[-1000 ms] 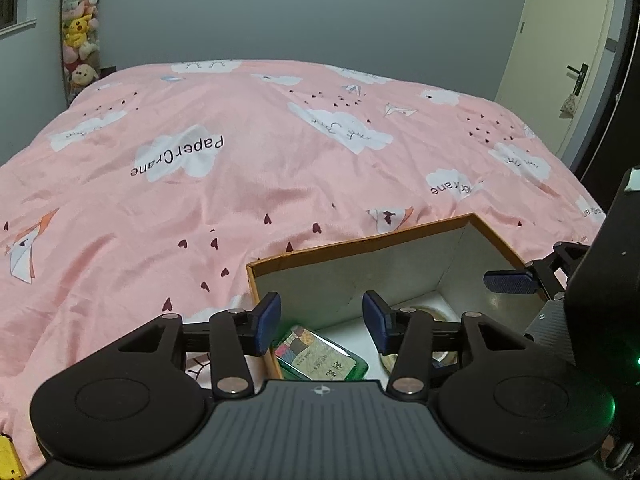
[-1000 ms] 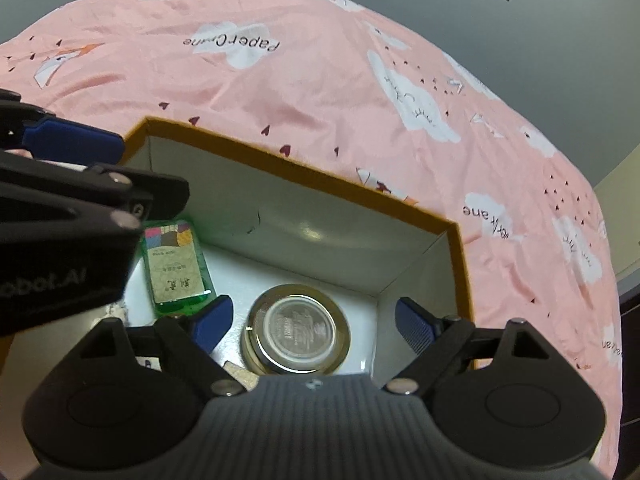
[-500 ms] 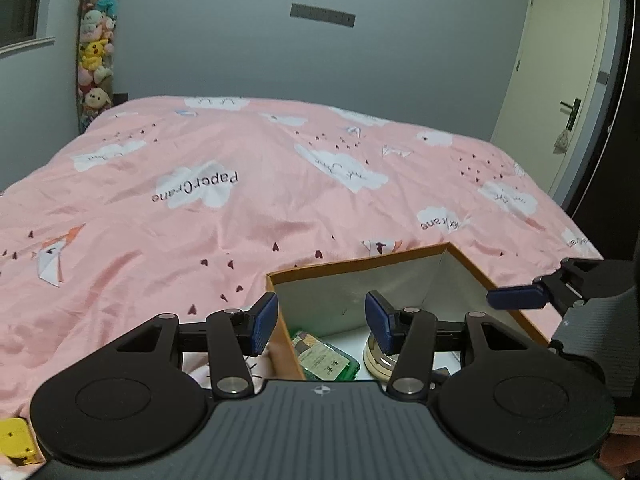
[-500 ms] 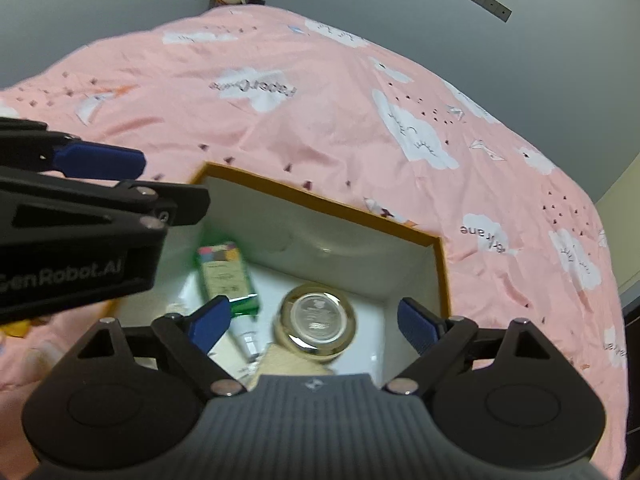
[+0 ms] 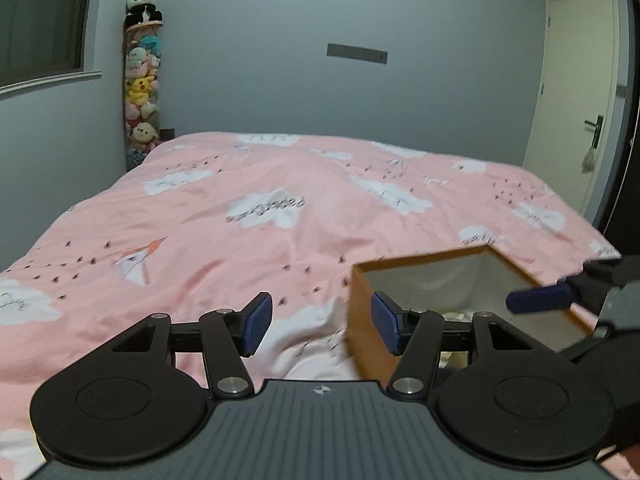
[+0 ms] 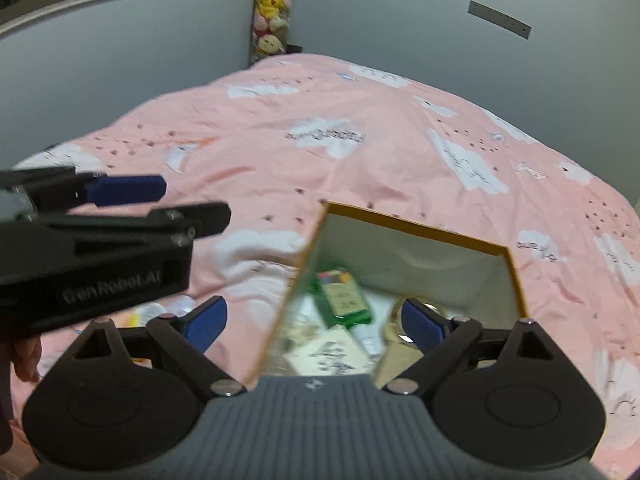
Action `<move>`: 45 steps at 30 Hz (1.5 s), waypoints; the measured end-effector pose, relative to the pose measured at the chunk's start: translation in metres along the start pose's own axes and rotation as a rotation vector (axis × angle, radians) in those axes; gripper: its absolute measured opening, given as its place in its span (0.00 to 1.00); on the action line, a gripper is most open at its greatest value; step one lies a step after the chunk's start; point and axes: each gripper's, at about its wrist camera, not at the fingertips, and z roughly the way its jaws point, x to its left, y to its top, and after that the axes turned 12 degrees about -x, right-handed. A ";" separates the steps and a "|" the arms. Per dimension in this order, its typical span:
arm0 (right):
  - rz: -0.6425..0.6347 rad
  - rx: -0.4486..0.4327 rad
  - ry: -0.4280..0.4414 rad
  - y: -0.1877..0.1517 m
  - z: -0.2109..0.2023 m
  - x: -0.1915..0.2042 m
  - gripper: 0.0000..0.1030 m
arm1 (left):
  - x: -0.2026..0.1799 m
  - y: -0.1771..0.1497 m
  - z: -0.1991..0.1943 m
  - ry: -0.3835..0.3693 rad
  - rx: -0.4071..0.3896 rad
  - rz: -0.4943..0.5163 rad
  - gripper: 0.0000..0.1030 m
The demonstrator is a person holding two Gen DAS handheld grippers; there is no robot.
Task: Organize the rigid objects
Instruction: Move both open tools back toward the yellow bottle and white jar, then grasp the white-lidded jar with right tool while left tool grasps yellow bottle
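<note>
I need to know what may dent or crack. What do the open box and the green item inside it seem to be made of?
The box looks like stiff cardboard: matte, thin straight walls, brown rim, pale lining. The green item looks like glossy translucent plastic or glass with a paper label; blur leaves that open. Both sets of tongs, left and right, are open and hold nothing.
</note>
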 end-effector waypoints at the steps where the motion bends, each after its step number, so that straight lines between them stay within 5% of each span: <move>1: 0.001 -0.005 0.008 0.000 0.000 0.006 0.90 | 0.007 -0.002 -0.004 0.002 0.017 -0.009 0.65; 10: -0.039 -0.052 0.092 0.002 0.003 0.060 0.89 | 0.082 -0.015 -0.032 0.040 0.105 -0.152 0.65; 18: 0.036 -0.036 0.155 -0.007 0.029 0.096 0.74 | 0.141 -0.028 -0.043 0.105 0.151 -0.214 0.53; 23: 0.052 0.038 0.175 -0.028 0.056 0.114 0.51 | 0.142 -0.051 -0.032 0.050 0.243 -0.259 0.43; 28: 0.005 0.088 0.120 -0.052 0.072 0.115 0.39 | 0.120 -0.079 -0.010 -0.038 0.349 -0.272 0.38; 34: -0.012 0.138 0.066 -0.075 0.086 0.104 0.38 | 0.111 -0.104 0.008 -0.047 0.413 -0.269 0.38; 41: -0.022 0.146 0.073 -0.086 0.095 0.106 0.39 | 0.115 -0.117 0.026 -0.060 0.422 -0.330 0.57; 45: -0.031 0.139 0.070 -0.089 0.096 0.108 0.39 | 0.109 -0.124 0.038 -0.015 0.447 -0.280 0.55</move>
